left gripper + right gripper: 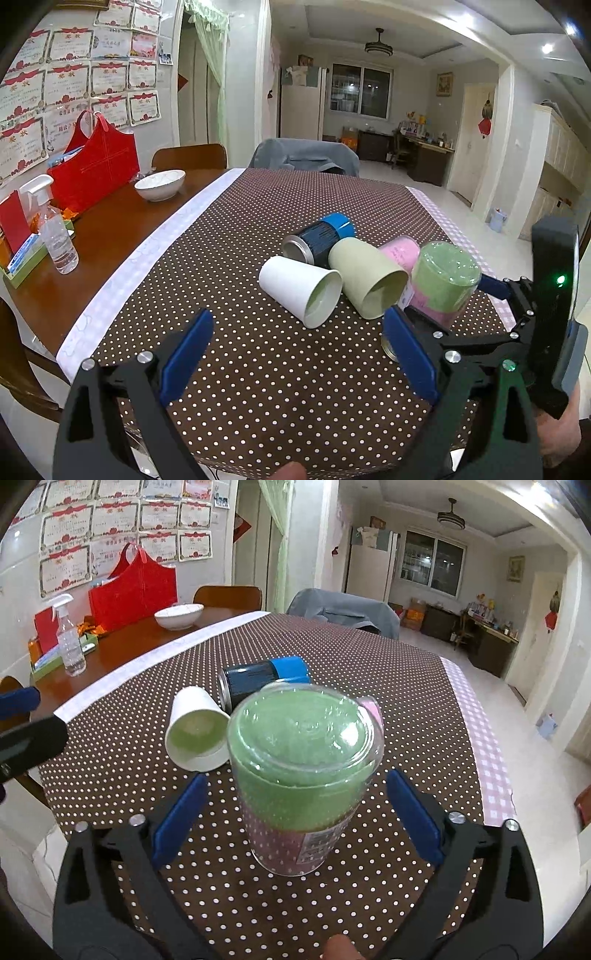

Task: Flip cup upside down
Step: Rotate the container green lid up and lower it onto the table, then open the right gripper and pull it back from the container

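1. The clear plastic cup (301,771), green above and pink below, stands on the dotted tablecloth (295,915) with its closed base upward and its wider rim down, so the flip looks done for this one
2. The right gripper (299,812) is spread wide; its blue fingers (181,818) flank the cup without touching, which suggests letting go, or possibly a grasp not yet made
3. The left gripper (301,354) is also spread, holding nothing, above bare cloth near the white cup (301,290)
4. Left to do, I judge: the white cup, the pale green cup (367,282) and the pink cup (400,251) lie on their sides beside a blue can (319,240)
5. Hard to tell: the clear cup's rim contact is partly hidden in both views, the pink cup is mostly covered, and whether the clear cup is nested cups or one is unclear
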{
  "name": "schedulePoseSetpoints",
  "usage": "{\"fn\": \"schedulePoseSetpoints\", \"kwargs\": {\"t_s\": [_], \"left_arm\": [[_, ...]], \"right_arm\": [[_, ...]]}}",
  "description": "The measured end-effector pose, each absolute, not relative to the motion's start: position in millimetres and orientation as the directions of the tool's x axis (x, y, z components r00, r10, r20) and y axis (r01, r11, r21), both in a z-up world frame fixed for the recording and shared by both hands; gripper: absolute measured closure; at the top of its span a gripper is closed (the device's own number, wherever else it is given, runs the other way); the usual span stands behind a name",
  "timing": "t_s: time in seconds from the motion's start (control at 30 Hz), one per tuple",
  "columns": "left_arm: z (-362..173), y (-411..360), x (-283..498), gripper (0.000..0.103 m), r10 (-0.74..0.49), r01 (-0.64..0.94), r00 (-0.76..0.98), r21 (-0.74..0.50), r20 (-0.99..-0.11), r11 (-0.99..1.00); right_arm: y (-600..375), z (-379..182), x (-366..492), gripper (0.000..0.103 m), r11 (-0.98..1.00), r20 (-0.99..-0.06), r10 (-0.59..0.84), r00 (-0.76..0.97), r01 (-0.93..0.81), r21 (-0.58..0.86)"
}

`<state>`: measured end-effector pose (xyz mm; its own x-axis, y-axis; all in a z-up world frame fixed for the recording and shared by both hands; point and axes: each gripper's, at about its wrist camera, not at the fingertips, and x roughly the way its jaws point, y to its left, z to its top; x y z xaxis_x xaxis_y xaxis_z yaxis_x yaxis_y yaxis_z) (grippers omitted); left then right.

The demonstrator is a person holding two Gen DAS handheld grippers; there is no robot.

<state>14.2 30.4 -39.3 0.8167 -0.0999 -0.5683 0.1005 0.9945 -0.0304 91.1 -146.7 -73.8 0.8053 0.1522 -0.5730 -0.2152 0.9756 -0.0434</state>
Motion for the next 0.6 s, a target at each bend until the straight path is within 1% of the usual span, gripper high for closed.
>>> {"fn": "schedulePoseSetpoints", "kwargs": {"t_s": [0.6], "left_arm": [[-24.4, 23.1, 0.3, 0.011, -0.090, 0.094, 0.843, -0.020, -0.530, 0.995]], "right_arm": [[-166.6, -34.3, 75.2, 0.006, 0.981, -0.512, 0.186, 0.838, -0.190, 0.045]]}}
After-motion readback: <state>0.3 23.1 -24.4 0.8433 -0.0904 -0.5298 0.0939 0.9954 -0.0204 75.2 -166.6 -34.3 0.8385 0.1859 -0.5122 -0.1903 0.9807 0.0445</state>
